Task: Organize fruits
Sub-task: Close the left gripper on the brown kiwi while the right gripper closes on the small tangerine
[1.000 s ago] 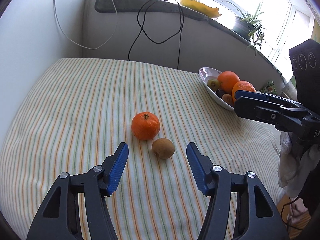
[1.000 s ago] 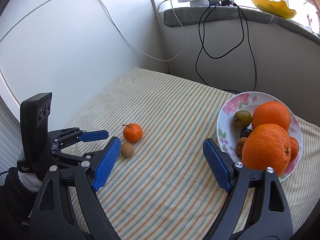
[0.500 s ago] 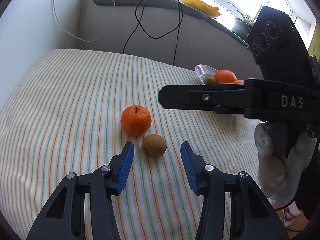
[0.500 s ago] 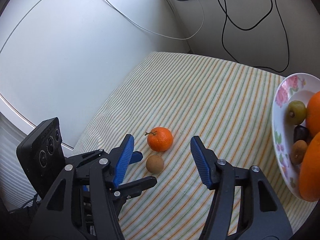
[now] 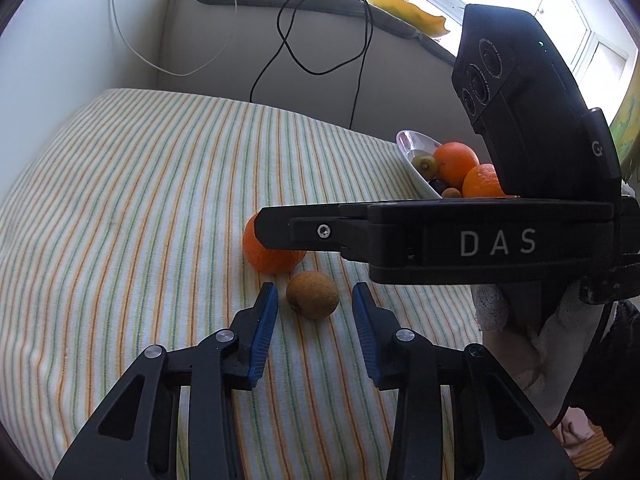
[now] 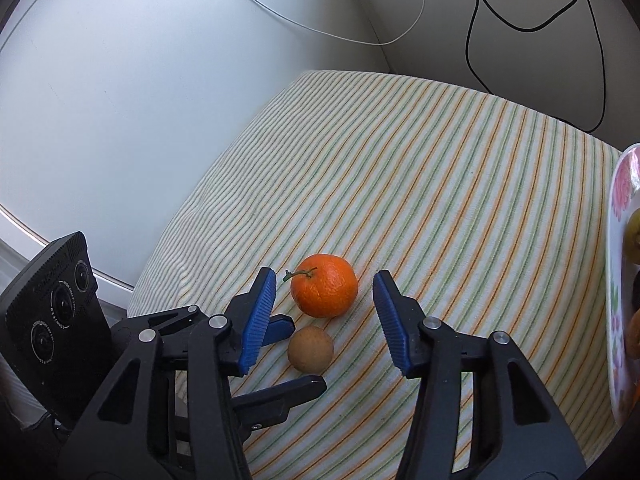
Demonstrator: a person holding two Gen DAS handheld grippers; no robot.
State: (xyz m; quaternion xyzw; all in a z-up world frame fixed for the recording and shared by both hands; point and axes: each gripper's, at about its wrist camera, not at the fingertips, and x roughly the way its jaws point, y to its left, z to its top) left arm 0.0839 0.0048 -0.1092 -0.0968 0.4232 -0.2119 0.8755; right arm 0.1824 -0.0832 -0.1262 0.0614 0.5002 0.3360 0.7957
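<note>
Your left gripper [image 5: 314, 306] points down at the striped cloth [image 5: 132, 208], and its blue jaws are closing with the brown kiwi [image 5: 313, 294] between them, not touching it yet. Your right gripper [image 6: 324, 296] reaches in from the right, tilted down too, jaws closing around the small orange [image 6: 324, 290] with gaps on both sides; that fruit sits just behind the kiwi. White letters on its side read "DAS", and the plate [image 5: 414, 160] of fruit sits far right.
</note>
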